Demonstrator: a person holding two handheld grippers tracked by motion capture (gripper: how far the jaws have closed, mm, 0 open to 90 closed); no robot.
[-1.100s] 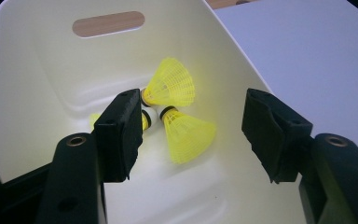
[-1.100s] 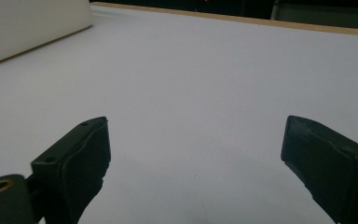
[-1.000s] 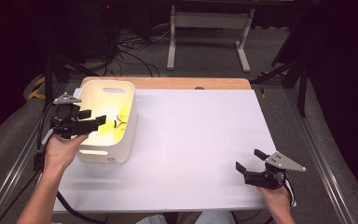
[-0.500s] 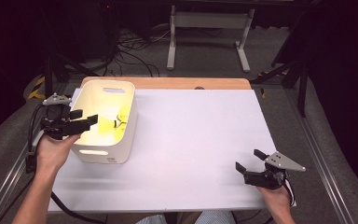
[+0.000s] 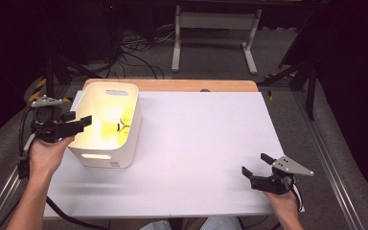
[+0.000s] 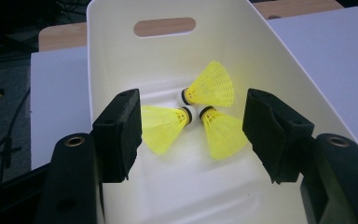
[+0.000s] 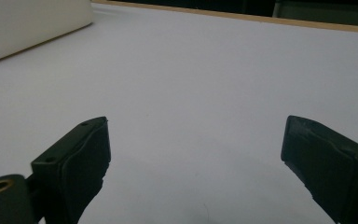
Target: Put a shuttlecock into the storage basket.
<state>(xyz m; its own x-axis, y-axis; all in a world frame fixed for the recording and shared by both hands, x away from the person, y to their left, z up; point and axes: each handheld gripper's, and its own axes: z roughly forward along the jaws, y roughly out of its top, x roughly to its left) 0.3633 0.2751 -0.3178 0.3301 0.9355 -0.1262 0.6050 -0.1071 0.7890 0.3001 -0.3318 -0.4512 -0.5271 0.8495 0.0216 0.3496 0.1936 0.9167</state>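
A lab or recording studio is showing here: black curtains (image 5: 24, 38) are closing off the space, loose cables (image 5: 129, 57) are trailing over grey carpet (image 5: 287, 120), and a white-covered bench (image 5: 206, 143) is standing before a metal stand (image 5: 215, 33).

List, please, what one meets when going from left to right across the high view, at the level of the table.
left gripper → white bin → bare white table top → right gripper
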